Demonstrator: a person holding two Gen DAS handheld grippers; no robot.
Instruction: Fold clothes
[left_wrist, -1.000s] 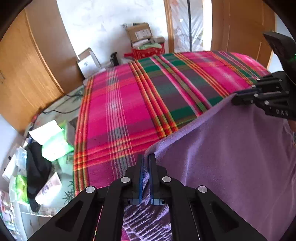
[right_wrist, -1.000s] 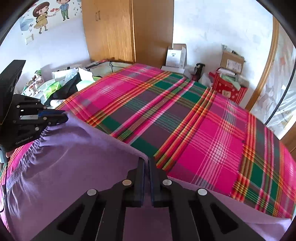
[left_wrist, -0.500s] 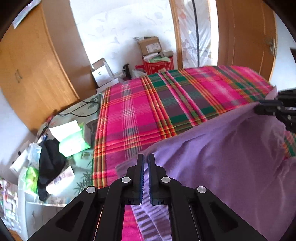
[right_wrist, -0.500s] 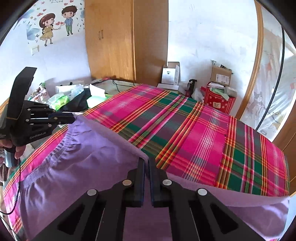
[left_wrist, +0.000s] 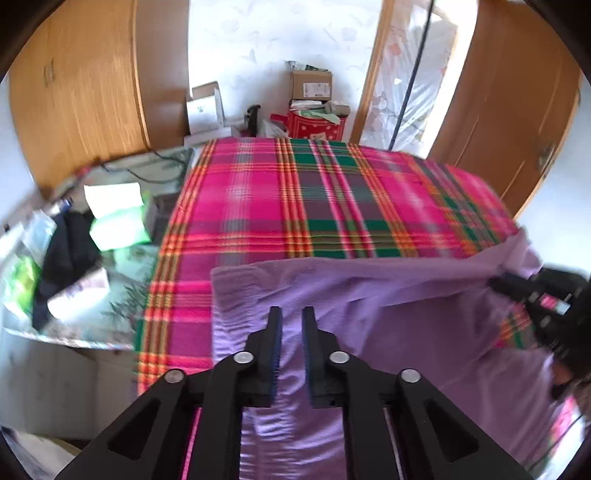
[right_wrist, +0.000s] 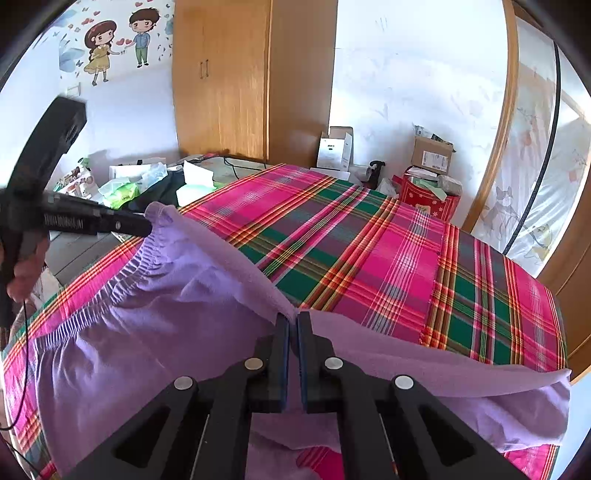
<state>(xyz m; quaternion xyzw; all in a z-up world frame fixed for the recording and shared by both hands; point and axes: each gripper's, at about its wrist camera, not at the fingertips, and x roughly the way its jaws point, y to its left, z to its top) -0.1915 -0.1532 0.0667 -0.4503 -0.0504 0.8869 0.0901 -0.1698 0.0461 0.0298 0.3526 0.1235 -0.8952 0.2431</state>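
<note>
One purple garment (left_wrist: 424, 332), lying on the plaid bedspread (left_wrist: 314, 206) at the near side of the bed, top edge lifted. Elastic gathered waistband (right_wrist: 122, 280) only shows in the right wrist view, along the garment's left side. So it's pants or a skirt; can't tell which. Its long axis runs left-right across the bed, with the waistband end toward the left gripper.

View differences:
- Left wrist view: left gripper (left_wrist: 291, 317) has a narrow gap between its fingers. Purple cloth is visible through the gap, lying below, and no cloth is seen pinched at the tips.
- Right wrist view: the same left gripper (right_wrist: 146, 227) sits tip-on at the waistband corner, with cloth bunched against the tip. From here it looks like it's gripping. The two views conflict, so I can't tell if it has hold.
- Right gripper (right_wrist: 293, 319): fingers nearly closed, with the folded top edge of the garment pinched between them and the cloth rising to the tips. In the left wrist view the right gripper (left_wrist: 506, 282) is blurred at the garment's far right corner.
- A hand (right_wrist: 26, 269) on the left gripper's handle is seen only in the right wrist view.

Counts: 1 garment, 2 grippers, 1 bed.

Around it: cluttered side table (left_wrist: 74, 236) left of the bed, wooden wardrobe (right_wrist: 221, 77) behind, cardboard boxes (right_wrist: 432, 155) by the far wall, cartoon wall sticker (right_wrist: 118, 44) only in the right wrist view.
</note>
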